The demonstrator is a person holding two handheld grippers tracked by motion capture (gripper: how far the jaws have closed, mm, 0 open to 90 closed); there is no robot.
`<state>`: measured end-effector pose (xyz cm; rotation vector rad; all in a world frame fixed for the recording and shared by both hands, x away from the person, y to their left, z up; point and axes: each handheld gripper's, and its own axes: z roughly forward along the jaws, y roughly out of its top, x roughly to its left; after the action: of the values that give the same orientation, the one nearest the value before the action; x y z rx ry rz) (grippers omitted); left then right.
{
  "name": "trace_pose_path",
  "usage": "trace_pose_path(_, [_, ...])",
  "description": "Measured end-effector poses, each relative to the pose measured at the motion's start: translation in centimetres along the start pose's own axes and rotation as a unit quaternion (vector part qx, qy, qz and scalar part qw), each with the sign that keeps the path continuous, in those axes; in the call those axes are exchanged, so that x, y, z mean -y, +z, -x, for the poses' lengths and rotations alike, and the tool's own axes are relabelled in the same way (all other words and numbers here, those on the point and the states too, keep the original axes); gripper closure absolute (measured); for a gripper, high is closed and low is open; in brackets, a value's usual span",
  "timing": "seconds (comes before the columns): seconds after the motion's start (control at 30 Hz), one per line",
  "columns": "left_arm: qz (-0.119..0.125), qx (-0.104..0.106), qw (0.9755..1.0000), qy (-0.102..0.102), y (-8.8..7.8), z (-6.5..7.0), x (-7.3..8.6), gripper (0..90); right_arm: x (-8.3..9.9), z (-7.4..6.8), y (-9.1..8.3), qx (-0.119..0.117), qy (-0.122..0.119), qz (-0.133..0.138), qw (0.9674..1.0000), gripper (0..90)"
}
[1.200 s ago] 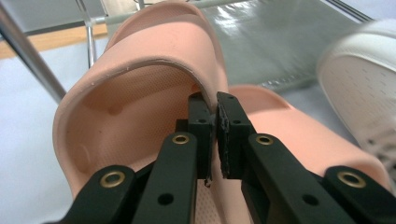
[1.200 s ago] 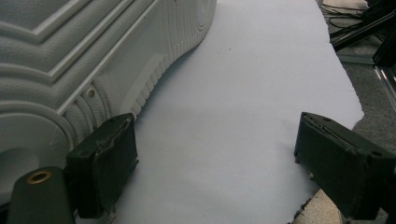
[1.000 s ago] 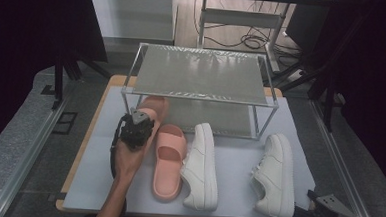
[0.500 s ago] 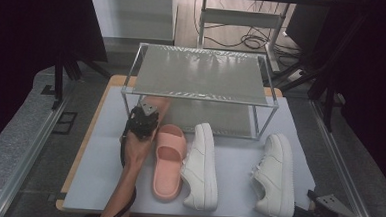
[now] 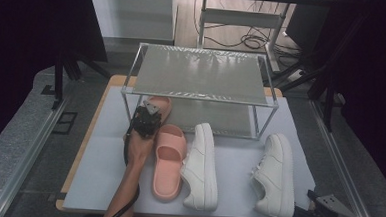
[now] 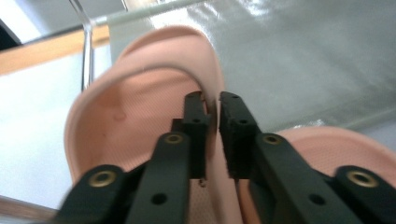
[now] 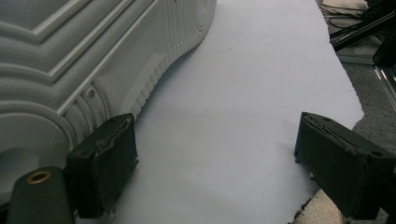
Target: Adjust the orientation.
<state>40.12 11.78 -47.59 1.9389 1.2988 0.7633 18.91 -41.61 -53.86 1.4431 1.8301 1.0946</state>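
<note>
Covered by a pale sheet, the desk (image 5: 102, 174). At its far half, a two-tier wire shoe rack (image 5: 203, 74). In front, side by side: a white sneaker (image 5: 203, 166) and a second white sneaker (image 5: 275, 175) well apart to the right. Left of them, a pink slide sandal (image 5: 170, 160) flat on the sheet. Partly on the rack's lower shelf, the other pink slide sandal (image 6: 140, 88), its side wall between the left tongs (image 6: 212, 109), jaws only a narrow gap apart and just opening around the rim. At the near right corner, the right tongs (image 7: 215, 163), spread wide, holding nothing, one jaw just beside a sneaker sole.
</note>
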Motion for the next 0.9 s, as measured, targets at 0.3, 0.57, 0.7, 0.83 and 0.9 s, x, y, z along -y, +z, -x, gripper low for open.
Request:
trace_pose_path(0.3, [0.011, 0.036, 0.9992, -0.013, -2.8, -0.1, 0.0, 68.0, 0.0, 0.0, 0.0, 0.000, 0.000, 0.001, 1.0000, 13.1])
trace_pose_path(0.57, [0.008, 0.073, 0.9967, -0.036, -5.7, -1.2, 1.7, 58.9, 0.0, 0.0, 0.0, 0.001, 0.000, 0.002, 1.0000, 13.1])
trace_pose_path(0.7, [0.007, 0.083, 0.9955, -0.044, -7.0, -1.7, 2.6, 56.3, 0.0, 0.0, 0.0, 0.002, 0.000, 0.001, 1.0000, 13.1])
trace_pose_path(0.83, [0.006, 0.090, 0.9949, -0.045, -8.8, -2.3, 4.1, 54.7, 0.0, 0.0, 0.0, 0.002, 0.000, 0.001, 1.0000, 13.1])
trace_pose_path(0.9, [0.004, 0.089, 0.9951, -0.043, -9.1, -2.4, 4.4, 54.6, 0.0, 0.0, 0.0, 0.003, 0.000, 0.001, 1.0000, 13.1])
